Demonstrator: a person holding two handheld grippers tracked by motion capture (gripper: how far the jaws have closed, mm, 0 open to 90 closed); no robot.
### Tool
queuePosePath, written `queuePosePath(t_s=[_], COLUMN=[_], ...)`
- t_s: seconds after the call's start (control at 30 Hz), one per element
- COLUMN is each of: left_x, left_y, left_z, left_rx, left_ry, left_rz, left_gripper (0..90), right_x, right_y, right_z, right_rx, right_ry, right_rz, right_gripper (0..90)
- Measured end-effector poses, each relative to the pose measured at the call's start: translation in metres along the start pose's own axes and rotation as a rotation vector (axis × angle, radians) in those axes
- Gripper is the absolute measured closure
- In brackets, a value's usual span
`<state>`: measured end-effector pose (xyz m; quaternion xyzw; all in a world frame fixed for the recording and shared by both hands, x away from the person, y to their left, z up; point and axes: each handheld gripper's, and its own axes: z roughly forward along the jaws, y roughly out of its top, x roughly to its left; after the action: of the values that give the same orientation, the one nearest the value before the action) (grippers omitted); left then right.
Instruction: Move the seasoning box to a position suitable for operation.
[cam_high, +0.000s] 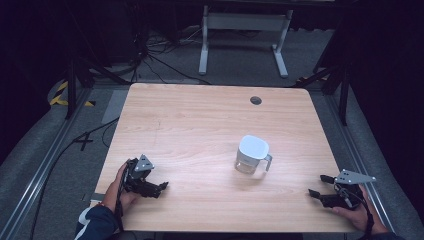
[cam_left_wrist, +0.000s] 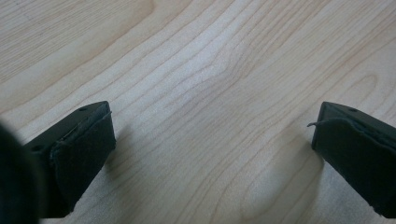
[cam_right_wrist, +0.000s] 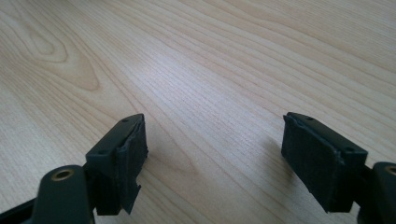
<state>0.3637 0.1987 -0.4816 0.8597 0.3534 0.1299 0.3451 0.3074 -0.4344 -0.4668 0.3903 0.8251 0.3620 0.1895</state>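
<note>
Fingers (cam_left_wrist: 84, 154) of the left gripper (cam_high: 159, 189) are spread wide over bare wood near the bench's (cam_high: 200, 115) near-left corner, pinching nothing. Those of the right gripper (cam_high: 320, 186) are likewise spread and empty, by the near-right corner. Between them, right of the bench's middle, stands a clear jug (cam_high: 252, 155) with a white lid, its handle toward the right edge.
</note>
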Motion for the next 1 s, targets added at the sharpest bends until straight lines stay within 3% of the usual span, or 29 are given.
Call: queuePosePath(t_s=[0.33,0.43,0.6,0.73,0.8,1.0], left_x=[-0.002,-0.001,-0.001,-0.001,-0.001,-0.001], left_y=[0.000,0.002,0.002,0.002,0.002,0.002], left_z=[0.001,0.002,0.002,0.002,0.002,0.002], left_rx=[-0.005,-0.004,0.003,0.001,0.001,-0.005], left_ry=[-0.001,-0.008,-0.024,-0.022,-0.022,-0.022], left_rz=[0.004,0.025,0.027,0.026,0.027,0.025], left_gripper=[0.0,0.0,0.1,0.2,0.2,0.3], right_x=[0.000,0.000,-0.002,-0.003,-0.003,0.000], right_y=[0.000,0.001,0.005,0.016,0.021,0.033], right_z=[0.000,0.000,-0.003,-0.014,-0.018,-0.020], right_rx=[0.001,0.012,0.026,-0.069,-0.105,-0.126], right_ry=[-0.002,-0.001,-0.028,-0.019,0.004,0.012], right_rz=[0.000,-0.002,-0.009,0.028,0.018,-0.006], right_gripper=[22.6,25.1,38.4,55.1,65.0,83.0])
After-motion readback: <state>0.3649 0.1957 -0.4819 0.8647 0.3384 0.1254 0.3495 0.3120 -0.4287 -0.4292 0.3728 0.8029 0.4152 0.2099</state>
